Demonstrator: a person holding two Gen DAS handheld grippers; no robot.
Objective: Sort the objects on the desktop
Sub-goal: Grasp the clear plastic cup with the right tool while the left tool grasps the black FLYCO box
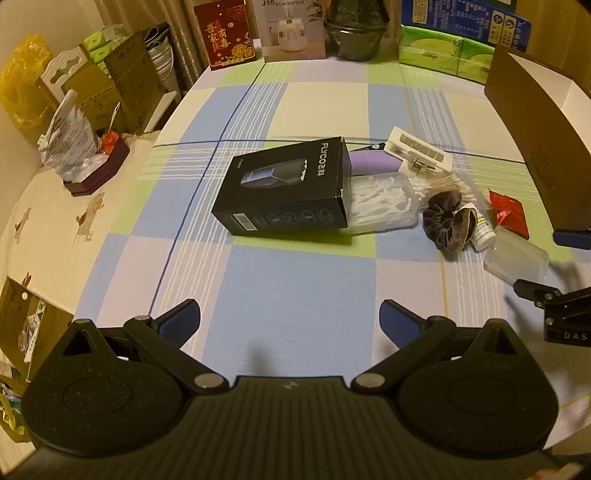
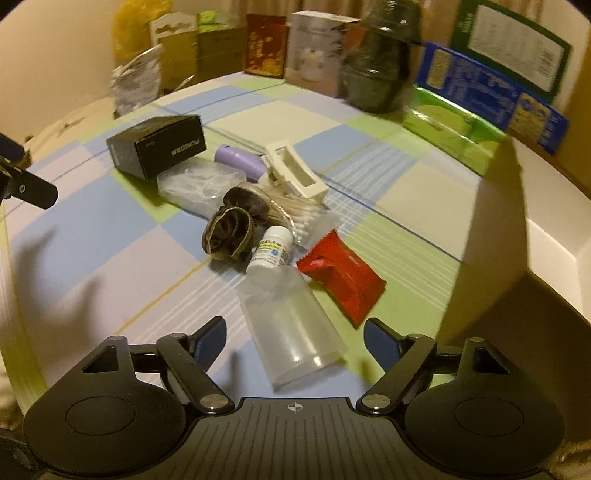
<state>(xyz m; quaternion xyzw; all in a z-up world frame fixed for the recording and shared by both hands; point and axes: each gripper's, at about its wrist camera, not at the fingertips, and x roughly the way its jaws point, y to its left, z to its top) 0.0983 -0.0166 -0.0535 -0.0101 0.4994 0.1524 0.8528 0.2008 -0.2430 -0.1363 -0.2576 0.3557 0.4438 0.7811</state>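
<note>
On the checked tablecloth (image 1: 295,273) lies a pile: a black FLYCO box (image 1: 288,188) leaning on a clear box of floss picks (image 1: 384,205), a purple tube (image 1: 373,164), a white clip (image 1: 417,149), cotton swabs (image 2: 299,214), a brown scrunchie (image 2: 232,232), a small white bottle (image 2: 269,251) and a red packet (image 2: 343,280). A frosted plastic case (image 2: 291,332) lies nearest, between the fingers of my right gripper (image 2: 295,341); there is a gap on each side, so the pads do not touch it. My left gripper (image 1: 290,321) hovers open over bare cloth in front of the black box.
An open cardboard box (image 2: 498,221) stands close on the right. Along the far edge are a red box (image 1: 225,33), a humidifier carton (image 1: 295,29), a dark wrapped pot (image 1: 354,37) and green tissue packs (image 1: 443,55). Bags and cartons crowd the left side (image 1: 85,122).
</note>
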